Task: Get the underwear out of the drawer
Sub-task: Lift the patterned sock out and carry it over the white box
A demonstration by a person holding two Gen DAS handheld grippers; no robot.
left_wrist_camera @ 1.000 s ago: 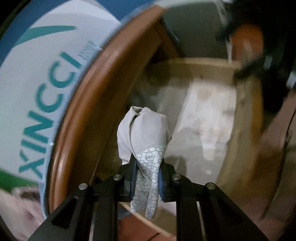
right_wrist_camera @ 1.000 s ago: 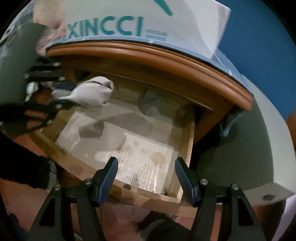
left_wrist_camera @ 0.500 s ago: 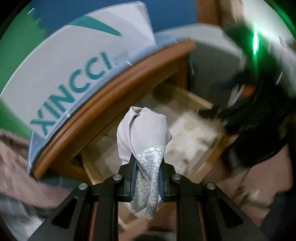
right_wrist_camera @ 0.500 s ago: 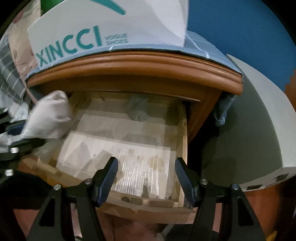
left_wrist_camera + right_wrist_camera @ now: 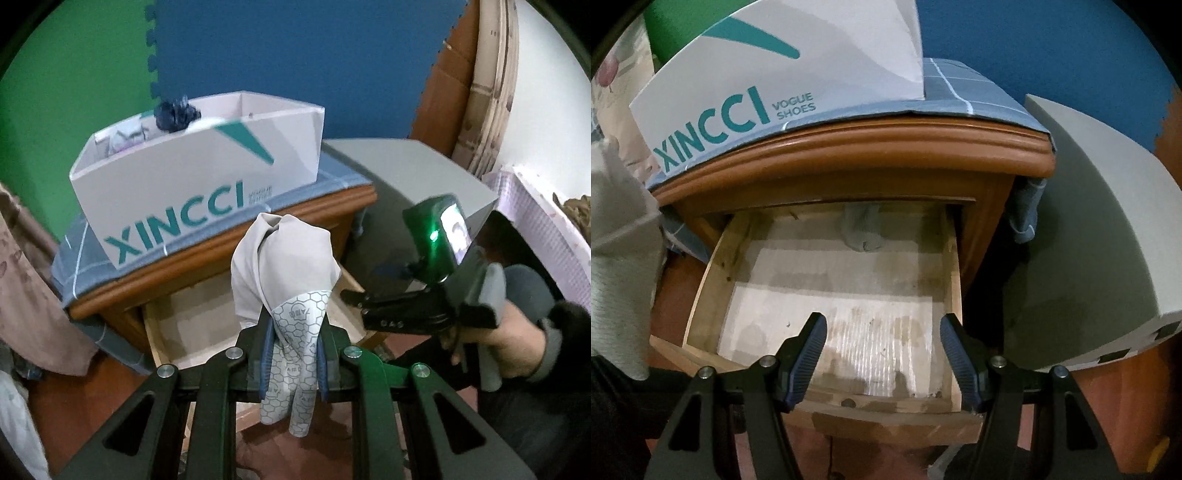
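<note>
Left gripper (image 5: pixel 293 354): jaws nearly closed, clamped on the underwear (image 5: pixel 284 273). The grey cloth is bunched above the pads; a white hexagon-printed part hangs down between and below them. The underwear is held in the air, clear of the drawer (image 5: pixel 192 332), seen in front of the nightstand (image 5: pixel 229 258).

Right gripper (image 5: pixel 882 354): jaws spread wide, nothing between the pads. It is pointed down over the front part of the open drawer (image 5: pixel 701 295). In the left wrist view this gripper is seen at right, gripped by a hand (image 5: pixel 513 350) in a dark sleeve.

A pale, stained liner is seen on the drawer floor. One small grey bundle (image 5: pixel 862 229) is left at the back of the drawer, partly under the nightstand top. What it is cannot be told.

A white XINCCI shoe box (image 5: pixel 192 184) is set on a blue checked cloth (image 5: pixel 964 92) on the nightstand top. A grey cabinet (image 5: pixel 1089 240) is placed just beside the nightstand.
</note>
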